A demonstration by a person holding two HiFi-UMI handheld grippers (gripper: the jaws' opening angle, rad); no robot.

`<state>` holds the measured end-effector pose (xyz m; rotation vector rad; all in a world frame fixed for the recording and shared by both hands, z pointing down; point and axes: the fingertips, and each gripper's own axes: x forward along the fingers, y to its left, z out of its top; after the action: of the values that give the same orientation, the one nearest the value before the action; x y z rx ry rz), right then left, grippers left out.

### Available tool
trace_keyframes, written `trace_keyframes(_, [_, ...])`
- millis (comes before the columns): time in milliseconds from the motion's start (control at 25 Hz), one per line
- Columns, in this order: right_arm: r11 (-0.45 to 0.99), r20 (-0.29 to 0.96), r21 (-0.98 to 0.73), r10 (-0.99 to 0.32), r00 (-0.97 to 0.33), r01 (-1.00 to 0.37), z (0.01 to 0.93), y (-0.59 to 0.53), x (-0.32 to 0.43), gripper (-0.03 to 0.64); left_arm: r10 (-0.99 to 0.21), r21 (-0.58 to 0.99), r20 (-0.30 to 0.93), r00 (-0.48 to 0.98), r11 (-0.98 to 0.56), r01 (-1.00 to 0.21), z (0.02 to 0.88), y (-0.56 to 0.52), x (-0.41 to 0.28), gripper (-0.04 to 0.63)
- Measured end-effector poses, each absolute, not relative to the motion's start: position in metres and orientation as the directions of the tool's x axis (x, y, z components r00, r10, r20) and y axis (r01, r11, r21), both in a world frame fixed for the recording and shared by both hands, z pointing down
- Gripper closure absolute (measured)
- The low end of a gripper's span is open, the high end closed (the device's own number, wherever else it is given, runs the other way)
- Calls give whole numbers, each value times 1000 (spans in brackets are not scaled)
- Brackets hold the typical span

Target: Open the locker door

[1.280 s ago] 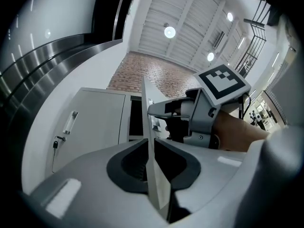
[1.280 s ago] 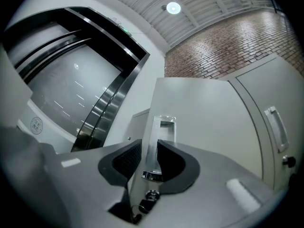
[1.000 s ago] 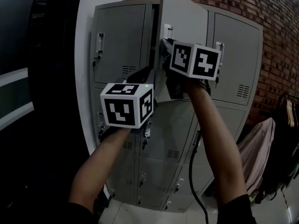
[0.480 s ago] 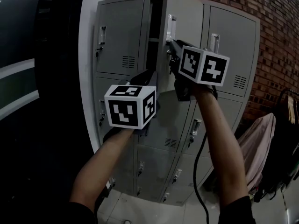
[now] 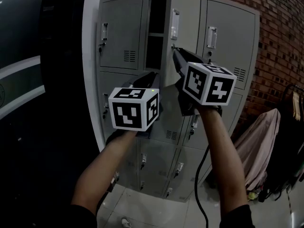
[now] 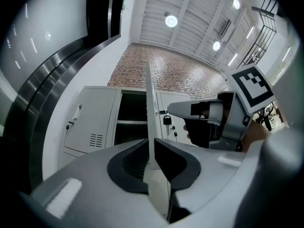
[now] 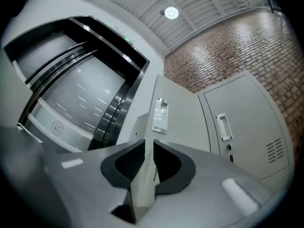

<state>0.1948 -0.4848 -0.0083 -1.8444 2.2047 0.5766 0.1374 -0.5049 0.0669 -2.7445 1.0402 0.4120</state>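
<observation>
The grey locker door [image 5: 183, 27] of the top middle compartment [image 5: 156, 32] stands swung out, nearly edge-on to me, and a shelf shows in the dark compartment. My right gripper [image 5: 175, 51] holds the door's free edge just under its metal handle [image 5: 175, 24]. In the right gripper view that edge [image 7: 151, 127] runs between the closing jaws of the right gripper [image 7: 148, 156], which press on it. My left gripper [image 5: 154, 75] sits lower. In the left gripper view the door's thin edge [image 6: 150, 108] passes between the pads of the left gripper [image 6: 153, 151]. A key [image 6: 167, 120] hangs by the right gripper's tip.
Closed lockers [image 5: 121, 32] flank and underlie the open one; the right one [image 5: 228, 37] has its own handle. A brick wall [image 5: 280, 42] stands behind. Clothes [image 5: 259, 151] hang at the right. A black cable [image 5: 202, 184] drops from my right arm. A white pillar [image 5: 90, 80] and dark glass lie left.
The door has swung further out and now shows almost edge-on. My right gripper has come down and toward me with it. The left gripper stays about where it was.
</observation>
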Motion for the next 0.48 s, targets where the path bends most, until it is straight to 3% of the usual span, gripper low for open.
trace_keyframes(480, [146,-355,100,-919,-173,-984,63,-438,188,586,-645,-83,-270,715,-724,-684,99,-459,118,586])
